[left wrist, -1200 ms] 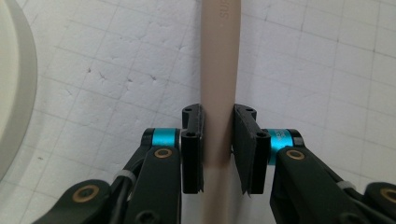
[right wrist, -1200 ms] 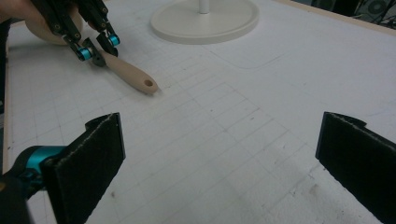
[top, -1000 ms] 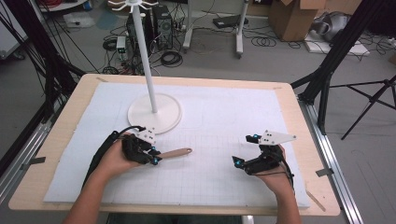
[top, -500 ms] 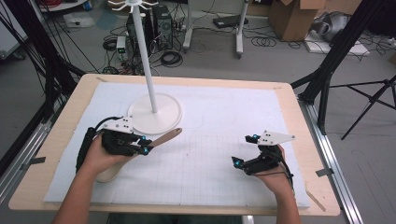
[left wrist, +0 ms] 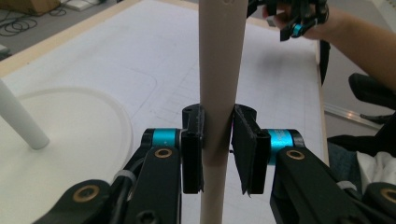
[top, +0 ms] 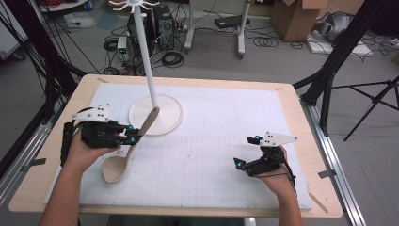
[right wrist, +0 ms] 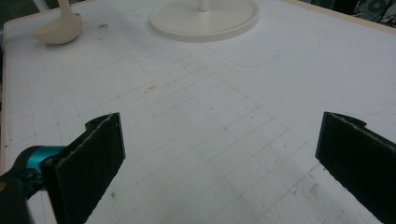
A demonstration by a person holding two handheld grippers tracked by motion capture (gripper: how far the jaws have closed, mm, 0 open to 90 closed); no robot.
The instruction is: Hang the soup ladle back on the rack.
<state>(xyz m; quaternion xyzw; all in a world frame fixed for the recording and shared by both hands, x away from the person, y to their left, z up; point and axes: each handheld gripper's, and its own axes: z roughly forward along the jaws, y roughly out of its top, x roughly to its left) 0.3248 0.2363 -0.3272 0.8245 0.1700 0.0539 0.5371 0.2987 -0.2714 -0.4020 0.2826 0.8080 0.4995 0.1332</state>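
Note:
A pale wooden spoon (top: 123,153) hangs above the white mat at the left, bowl down toward me and handle tip up toward the stand's base. My left gripper (top: 131,136) is shut on its handle (left wrist: 217,93), which the two pads clamp from both sides. The bowl of the wooden spoon (right wrist: 58,29) shows at the far left in the right gripper view. A white stand with a tall pole (top: 147,61) rises from a round base (top: 167,115) behind the spoon. My right gripper (top: 241,165) rests low at the right of the mat, open, nothing between its pads (right wrist: 93,156).
A white gridded mat (top: 207,141) covers most of the wooden table (top: 294,117). Hooks top the stand's pole (top: 134,4). Black frame legs and cables stand on the floor beyond the table's far edge. The right hand and gripper (left wrist: 299,18) appear far off in the left gripper view.
My left gripper has lifted the spoon off the mat, swung left and back toward the stand, and turned the spoon from lying level to hanging bowl-down. The right gripper has kept still.

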